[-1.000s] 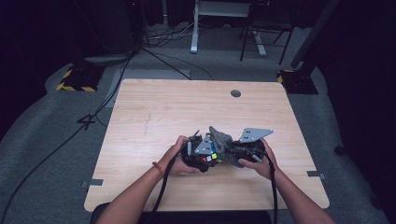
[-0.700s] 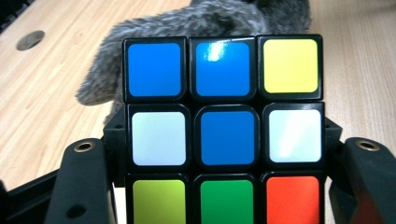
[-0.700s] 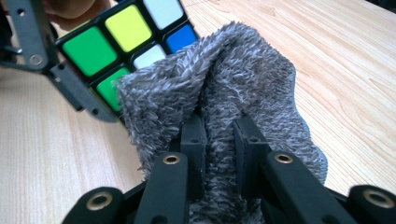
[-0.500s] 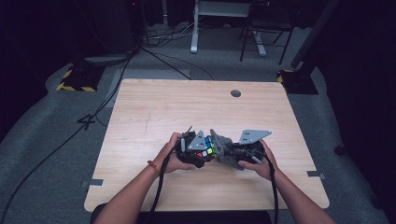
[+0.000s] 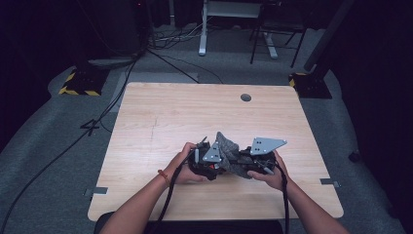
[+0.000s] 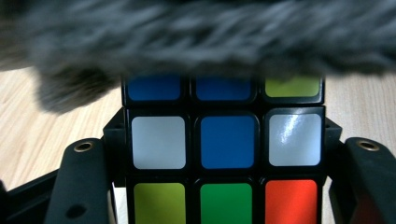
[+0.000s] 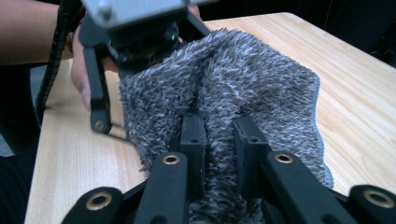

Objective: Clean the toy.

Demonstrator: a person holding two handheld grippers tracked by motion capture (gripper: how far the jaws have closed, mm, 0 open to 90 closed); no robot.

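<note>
Left gripper (image 5: 210, 163): clamped on the puzzle cube (image 6: 227, 154) — in the left gripper view the cube sits squarely between the two black jaws, which press on its left and right sides.
Right gripper (image 7: 219, 144): clamped on a fold of the grey cloth (image 7: 243, 93); in the right gripper view the two pads stand close together with a ridge of fluffy pile pinched between them.
Puzzle cube: held just above the table (image 5: 160, 117), near its front edge and a little right of the middle, in the high view. The face toward the left gripper's camera shows blue, blue and yellow-green on top, white, blue and white across the middle, and yellow-green, green and orange-red below.
Grey cloth: a thick, shaggy piece bunched between the two grippers. In the left gripper view it lies blurred over the cube's upper edge, touching it and hiding the top of the upper row. In the high view it rises to a small peak between the two grey three-cornered plates.
Hands: the left hand (image 5: 182, 163) and the right hand (image 5: 270, 173) each grasp a gripper, facing each other — close enough that gripper bodies and cloth form one dark cluster.
Table: pale wood, with a round dark grommet (image 5: 246, 97) near the far edge.
Surroundings: grey carpet, black cables and yellow-and-black striped feet (image 5: 78, 87) beyond the table.
</note>
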